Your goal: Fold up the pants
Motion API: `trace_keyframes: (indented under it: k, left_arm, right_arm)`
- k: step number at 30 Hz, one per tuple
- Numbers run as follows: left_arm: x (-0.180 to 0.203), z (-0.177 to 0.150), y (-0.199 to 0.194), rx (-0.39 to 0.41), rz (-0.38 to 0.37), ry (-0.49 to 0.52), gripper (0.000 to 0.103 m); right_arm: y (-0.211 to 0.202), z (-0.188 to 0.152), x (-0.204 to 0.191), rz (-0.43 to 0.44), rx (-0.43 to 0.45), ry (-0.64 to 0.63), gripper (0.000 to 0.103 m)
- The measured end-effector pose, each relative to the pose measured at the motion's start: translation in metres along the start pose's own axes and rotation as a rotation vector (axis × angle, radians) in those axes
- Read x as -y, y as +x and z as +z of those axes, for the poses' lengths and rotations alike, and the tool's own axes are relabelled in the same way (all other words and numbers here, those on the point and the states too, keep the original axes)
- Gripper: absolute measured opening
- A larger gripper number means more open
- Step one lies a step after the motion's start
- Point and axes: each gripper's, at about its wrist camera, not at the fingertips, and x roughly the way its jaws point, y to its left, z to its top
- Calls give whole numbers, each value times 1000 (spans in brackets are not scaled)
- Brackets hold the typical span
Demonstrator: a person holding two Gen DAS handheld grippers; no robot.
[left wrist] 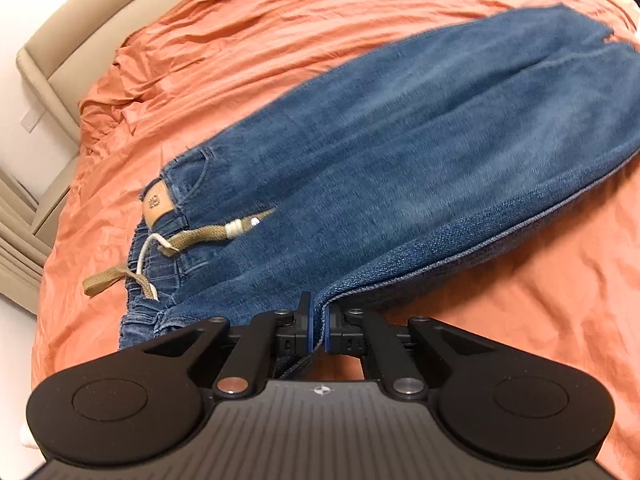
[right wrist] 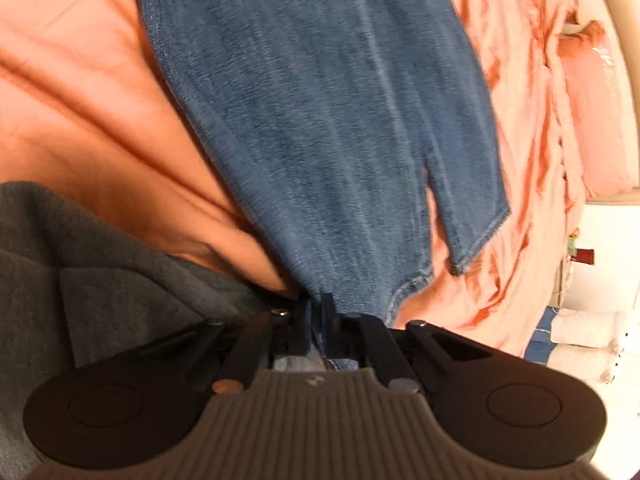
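Observation:
Blue denim pants [left wrist: 400, 152] lie on an orange bedspread [left wrist: 280, 28], waistband at the left with a tan drawstring [left wrist: 188, 238] and a leather patch [left wrist: 158, 204]. My left gripper [left wrist: 319, 314] is shut on the near edge of the pants, which rises off the bed toward it. In the right wrist view the pants [right wrist: 332, 120] stretch away from my right gripper [right wrist: 318, 312], which is shut on a leg near its hem. The other leg's hem [right wrist: 480, 236] hangs free to the right.
A beige bed frame [left wrist: 52, 76] runs along the left. Grey fabric [right wrist: 80, 248] lies at the lower left of the right wrist view. An orange pillow [right wrist: 596, 112] sits at the far right, with white items [right wrist: 584, 344] on the floor beyond the bed.

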Motion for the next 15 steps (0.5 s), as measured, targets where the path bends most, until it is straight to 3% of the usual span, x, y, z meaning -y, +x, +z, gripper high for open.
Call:
trace_keyframes:
  k: [8,15]
  left_arm:
    - [-22,26,-31,115,46,-47,4]
    - [-50,98,-29,168,126,-16,4]
  right_arm:
    - [-36,-8,46,-81,79,203,0]
    - [-44,13,120,-138,119,370,0]
